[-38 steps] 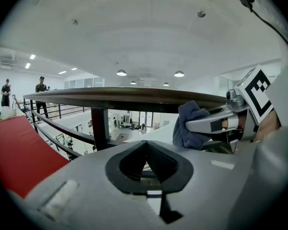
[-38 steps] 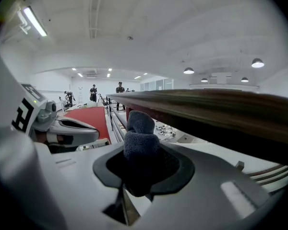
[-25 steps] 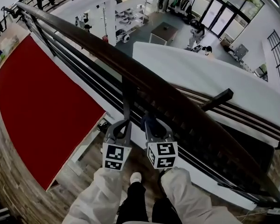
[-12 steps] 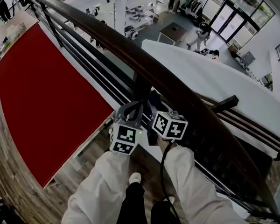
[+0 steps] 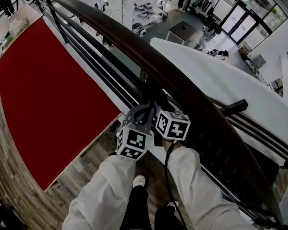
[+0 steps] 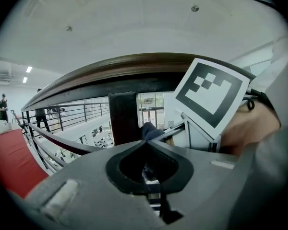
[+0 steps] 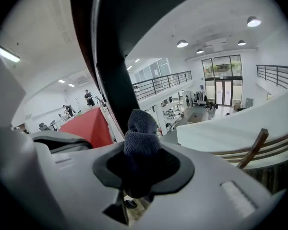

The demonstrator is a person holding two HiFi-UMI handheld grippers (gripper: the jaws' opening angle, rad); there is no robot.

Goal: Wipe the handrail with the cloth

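We look steeply down over a dark brown wooden handrail that runs from the far left corner of a mezzanine landing towards its near right edge, with thin black rails beneath it. Below us lie a wooden floor and a large red carpet that covers its left part. Two white sleeves reach forward. Each holds a hand-held gripper close under the rail, just beside a black baluster post. The right hand-held gripper is clenched on a dark blue cloth. A bunched fold of the cloth stands up from between its jaws, right in front of the black post. We cannot tell whether the cloth touches the post or the rail. The left hand-held gripper sits just beside the right one, on its left. Its jaws are pressed together at the tips and hold nothing. From its own view we see the rail arching overhead, the post straight ahead, and the right gripper's black and white marker cube close on the right. Beyond the rail a broad white ledge crosses the right side. Far below it a bright hall shows glass doors at the back.
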